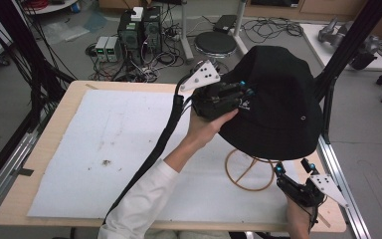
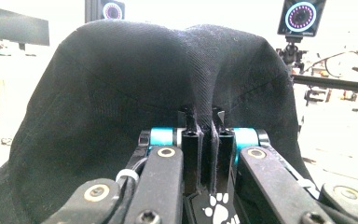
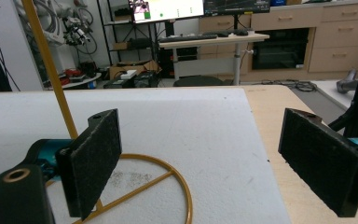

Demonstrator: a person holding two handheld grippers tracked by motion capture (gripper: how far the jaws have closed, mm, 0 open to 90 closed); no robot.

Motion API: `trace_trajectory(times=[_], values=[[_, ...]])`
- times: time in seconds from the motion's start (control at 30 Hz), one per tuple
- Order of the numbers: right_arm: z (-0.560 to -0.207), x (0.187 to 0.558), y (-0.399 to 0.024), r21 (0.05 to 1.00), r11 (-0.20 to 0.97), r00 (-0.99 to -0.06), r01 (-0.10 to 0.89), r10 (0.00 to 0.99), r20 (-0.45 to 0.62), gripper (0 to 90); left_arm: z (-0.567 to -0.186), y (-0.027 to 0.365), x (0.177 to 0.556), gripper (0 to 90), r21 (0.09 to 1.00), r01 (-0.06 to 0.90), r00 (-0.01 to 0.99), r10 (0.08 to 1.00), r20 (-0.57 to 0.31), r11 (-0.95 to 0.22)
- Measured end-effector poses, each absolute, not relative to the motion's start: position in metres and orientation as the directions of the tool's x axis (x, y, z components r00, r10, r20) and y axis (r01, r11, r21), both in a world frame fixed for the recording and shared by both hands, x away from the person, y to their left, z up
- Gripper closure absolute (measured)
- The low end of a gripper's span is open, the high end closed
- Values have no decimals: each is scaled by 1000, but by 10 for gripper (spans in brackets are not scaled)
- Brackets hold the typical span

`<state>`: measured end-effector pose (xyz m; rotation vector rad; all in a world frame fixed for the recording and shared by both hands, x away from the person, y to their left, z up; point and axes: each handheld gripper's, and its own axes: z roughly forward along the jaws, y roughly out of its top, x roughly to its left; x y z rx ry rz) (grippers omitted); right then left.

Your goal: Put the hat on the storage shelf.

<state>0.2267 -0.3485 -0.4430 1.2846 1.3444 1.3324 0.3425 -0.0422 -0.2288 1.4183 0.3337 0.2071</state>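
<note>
On the white mat [image 1: 104, 149] covering the wooden table [image 1: 67, 97], the left gripper [image 1: 238, 92] is raised over the middle, its jaws pinched tight on a fold of the black bucket hat [image 1: 278, 104], which sits up off the table above the gold wire stand [image 1: 248, 172]. In the left gripper view the cloth bunches between the closed jaws. At the table's right edge the right gripper [image 1: 293, 169] is low beside the stand's ring base, jaws spread wide and holding nothing
</note>
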Motion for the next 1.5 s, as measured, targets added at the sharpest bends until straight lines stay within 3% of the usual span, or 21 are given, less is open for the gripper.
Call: trace_trajectory(times=[1.07,1.5], values=[[-443,225,-350,990,-98,-132,98,985,110,124,-277,-57,321,857,999,42,938,343,-44,11],[-443,225,-349,991,-90,-133,101,986,103,124,-288,-54,319,846,998,58,941,332,-60,17]])
